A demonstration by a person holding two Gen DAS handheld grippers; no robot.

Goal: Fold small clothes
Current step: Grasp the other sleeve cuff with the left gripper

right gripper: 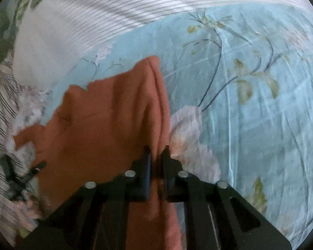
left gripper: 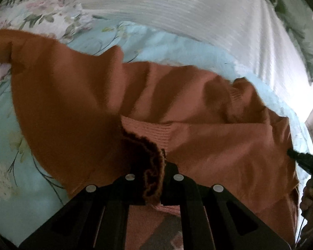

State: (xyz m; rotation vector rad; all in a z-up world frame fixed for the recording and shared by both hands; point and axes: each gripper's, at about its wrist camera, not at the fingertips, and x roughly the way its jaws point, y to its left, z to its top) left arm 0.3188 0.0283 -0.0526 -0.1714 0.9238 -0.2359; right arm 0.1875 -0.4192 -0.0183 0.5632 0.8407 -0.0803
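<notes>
An orange-brown garment (left gripper: pixel 77 104) lies spread on a bed, on a light blue sheet with printed flowers (right gripper: pixel 260 125), and a white ribbed cover (left gripper: pixel 177 10) lies behind it. The left tool (left gripper: pixel 156 179) is closed and pinches a bunched, ribbed edge of the garment, which looks like a cuff or a hem, so that the cloth stands up in a small dark fold between the two fingers. The right tool (right gripper: pixel 156 162) is also closed on the garment: it grips a narrow pleat at the edge of the cloth, and the sheet shows just beside it on the right. In the left view the tip of the other tool (left gripper: pixel 298 158) touches the far right edge of the cloth, so the two grips are well apart on the same piece. I judge that the cloth is soft, light and limp, maybe a fleece or a knit; it will not keep any shape and it will hang and wrinkle between the two grips. It does not look slippery or fragile. The ribbed border is thicker and gives a firmer hold than the thin middle part. For a clean fold it seems best to hold corners or hems and to keep the cloth a little stretched, since several creases already run across it.
</notes>
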